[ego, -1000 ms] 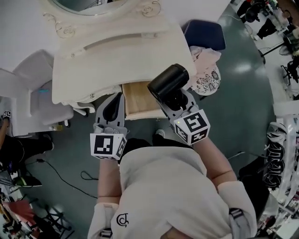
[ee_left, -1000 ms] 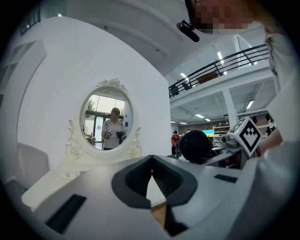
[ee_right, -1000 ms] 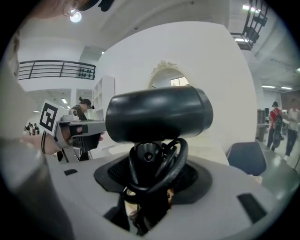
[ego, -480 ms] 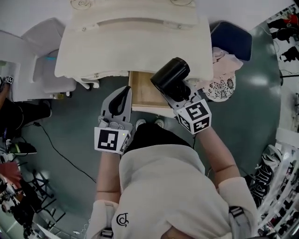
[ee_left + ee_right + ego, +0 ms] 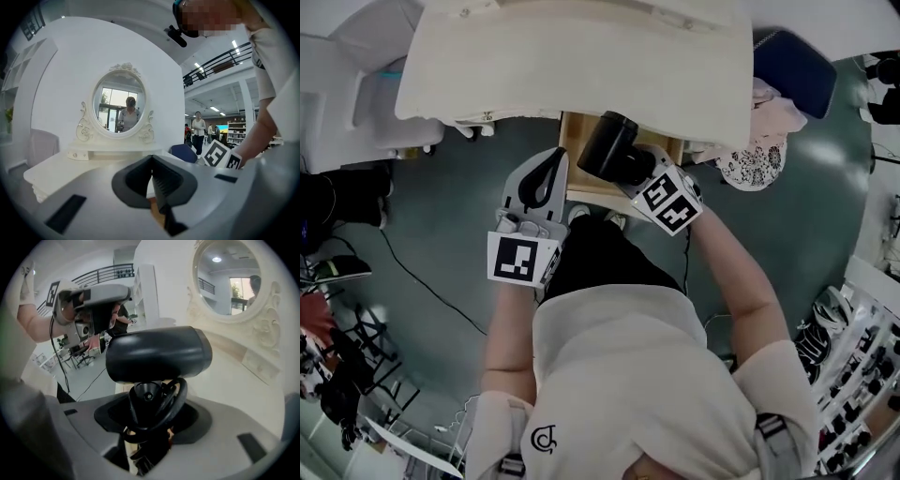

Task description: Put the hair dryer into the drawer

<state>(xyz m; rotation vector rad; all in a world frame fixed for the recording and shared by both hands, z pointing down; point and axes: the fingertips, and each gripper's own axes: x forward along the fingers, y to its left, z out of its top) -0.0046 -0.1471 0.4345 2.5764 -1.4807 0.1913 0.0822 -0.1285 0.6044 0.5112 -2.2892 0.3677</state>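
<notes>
A black hair dryer (image 5: 609, 148) hangs over the open wooden drawer (image 5: 573, 141), just below the front edge of the cream dressing table (image 5: 581, 66). My right gripper (image 5: 634, 174) is shut on its handle, with the cord looped between the jaws. In the right gripper view the dryer's barrel (image 5: 157, 355) lies crosswise above my right gripper (image 5: 150, 411). My left gripper (image 5: 546, 180) hovers at the drawer's left front corner, its jaws together and holding nothing. The left gripper view shows my left gripper (image 5: 153, 177) pointing at the table's oval mirror (image 5: 119, 105).
A white padded chair (image 5: 356, 84) stands left of the table. To the right are a blue seat (image 5: 797, 66) and patterned cloth (image 5: 750, 164). A black cable (image 5: 422, 281) runs over the green floor. Racks (image 5: 862, 375) line the right edge.
Both grippers have sunk. The right one tipped downward and carried the hair dryer from in front of the table top down to just over the open drawer.
</notes>
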